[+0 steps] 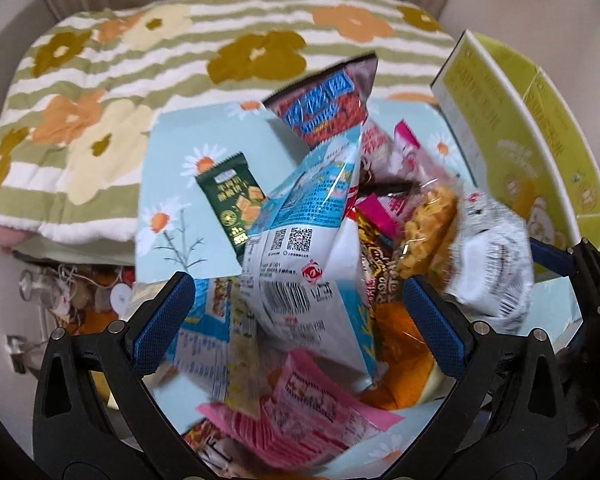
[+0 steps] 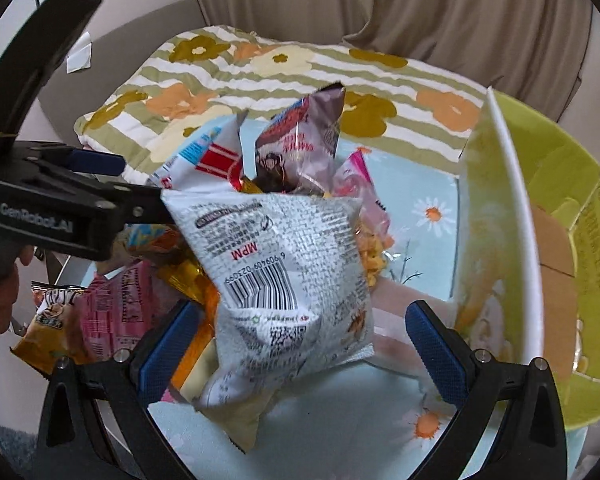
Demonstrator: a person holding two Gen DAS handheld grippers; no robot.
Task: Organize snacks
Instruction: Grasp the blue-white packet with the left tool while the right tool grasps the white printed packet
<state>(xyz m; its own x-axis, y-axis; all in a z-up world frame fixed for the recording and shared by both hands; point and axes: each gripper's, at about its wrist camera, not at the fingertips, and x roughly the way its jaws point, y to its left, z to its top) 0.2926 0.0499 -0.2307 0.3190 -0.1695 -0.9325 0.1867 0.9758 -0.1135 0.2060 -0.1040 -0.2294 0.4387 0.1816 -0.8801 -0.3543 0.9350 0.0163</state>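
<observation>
A heap of snack packets lies on a light blue daisy cloth (image 1: 168, 184). My left gripper (image 1: 300, 324) is open above the heap, its blue pads on either side of a white and blue packet (image 1: 300, 256). My right gripper (image 2: 304, 348) is open with a white printed packet (image 2: 276, 264) between its pads, not pinched. That packet also shows at the right of the left wrist view (image 1: 488, 260). A green biscuit packet (image 1: 232, 204), a red and blue bag (image 1: 328, 100) and pink packets (image 1: 312, 412) lie in the heap.
A yellow-green cardboard box (image 2: 560, 264) stands open at the right; it also shows in the left wrist view (image 1: 532, 132). A flowered striped blanket (image 1: 140, 72) covers the bed behind. The left gripper's body (image 2: 52, 208) reaches in from the left of the right wrist view.
</observation>
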